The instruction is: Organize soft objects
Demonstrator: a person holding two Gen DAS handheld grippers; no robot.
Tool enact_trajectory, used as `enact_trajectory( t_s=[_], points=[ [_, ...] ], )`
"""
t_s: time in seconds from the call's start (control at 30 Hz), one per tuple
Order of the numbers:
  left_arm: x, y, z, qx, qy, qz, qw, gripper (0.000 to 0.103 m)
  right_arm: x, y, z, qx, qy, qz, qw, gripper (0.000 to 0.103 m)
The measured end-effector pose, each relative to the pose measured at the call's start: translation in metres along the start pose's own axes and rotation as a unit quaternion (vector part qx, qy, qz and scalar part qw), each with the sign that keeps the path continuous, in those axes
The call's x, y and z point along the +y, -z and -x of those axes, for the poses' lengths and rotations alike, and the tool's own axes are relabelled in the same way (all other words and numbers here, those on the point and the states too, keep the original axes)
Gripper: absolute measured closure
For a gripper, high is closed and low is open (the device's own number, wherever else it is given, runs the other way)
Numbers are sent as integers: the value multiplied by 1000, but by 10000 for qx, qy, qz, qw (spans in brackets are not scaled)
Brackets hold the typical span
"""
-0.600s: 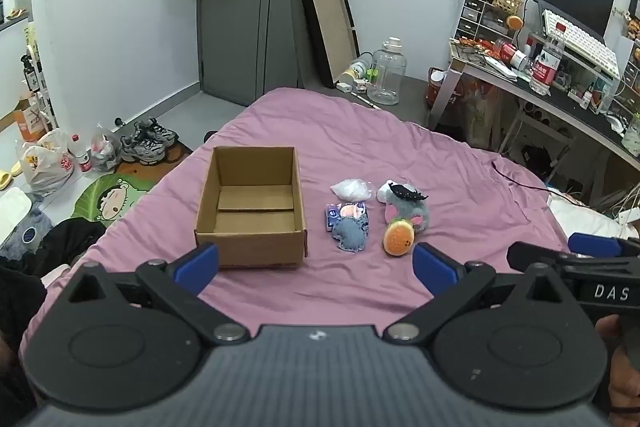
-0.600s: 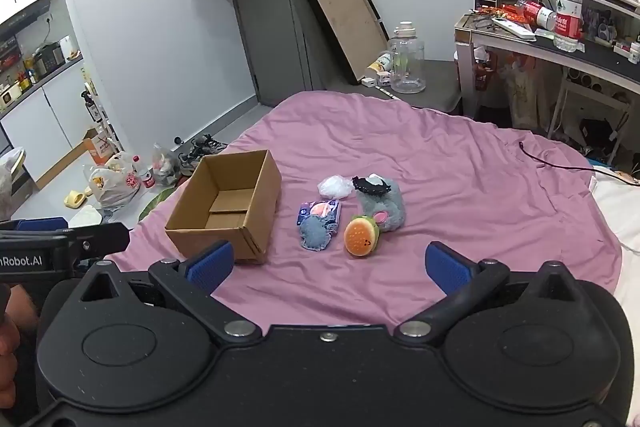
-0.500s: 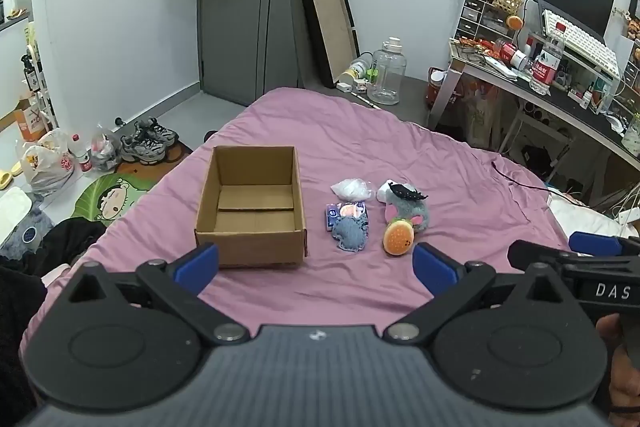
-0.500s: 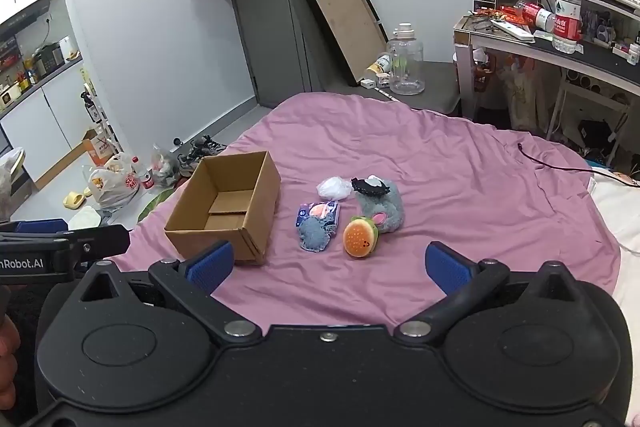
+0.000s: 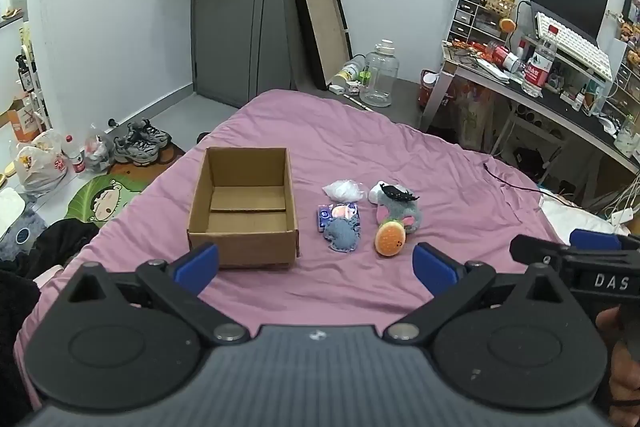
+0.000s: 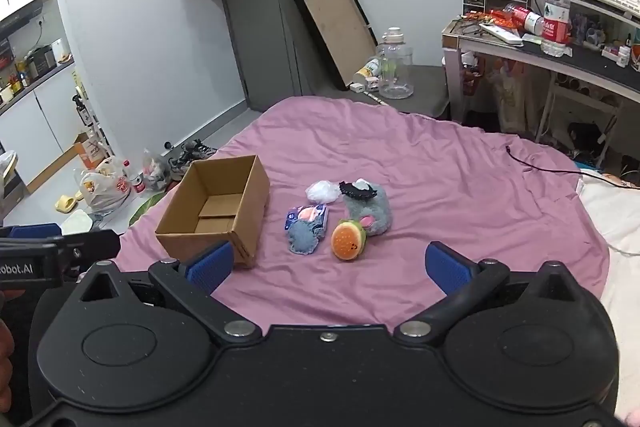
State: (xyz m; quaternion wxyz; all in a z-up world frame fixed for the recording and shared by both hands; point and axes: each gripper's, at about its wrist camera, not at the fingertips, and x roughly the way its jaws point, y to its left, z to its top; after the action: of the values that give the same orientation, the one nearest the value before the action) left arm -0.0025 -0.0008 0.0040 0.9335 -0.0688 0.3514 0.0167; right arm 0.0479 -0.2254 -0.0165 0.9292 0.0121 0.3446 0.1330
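An open, empty cardboard box (image 5: 244, 205) (image 6: 218, 209) stands on the purple bed sheet (image 5: 400, 155). To its right lie a grey heart-shaped cushion (image 5: 340, 235) (image 6: 303, 239) on a blue packet (image 5: 338, 213), a white soft bag (image 5: 344, 189) (image 6: 322, 191), a grey plush toy (image 5: 398, 209) (image 6: 368, 207) and an orange burger plush (image 5: 390, 239) (image 6: 348, 239). My left gripper (image 5: 316, 265) is open and empty, near the box's front. My right gripper (image 6: 328, 263) is open and empty, in front of the toys.
Off the bed's left side are shoes (image 5: 140, 143), plastic bags (image 5: 40, 165) and a green mat (image 5: 104, 203). A cluttered desk (image 5: 540, 83) stands at the right. A water jug (image 5: 382, 75) and a leaning tray (image 5: 320, 31) are beyond the bed's far end. A black cable (image 6: 540, 167) lies on the sheet.
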Motion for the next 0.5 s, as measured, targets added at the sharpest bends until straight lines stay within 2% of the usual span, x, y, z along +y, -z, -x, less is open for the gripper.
enact_trajectory(
  t_s=[0.5],
  points=[
    [6,3,-9,38,-104,30,9999,1,-2,4,-8,85,-17,-36,10000,0]
  ],
)
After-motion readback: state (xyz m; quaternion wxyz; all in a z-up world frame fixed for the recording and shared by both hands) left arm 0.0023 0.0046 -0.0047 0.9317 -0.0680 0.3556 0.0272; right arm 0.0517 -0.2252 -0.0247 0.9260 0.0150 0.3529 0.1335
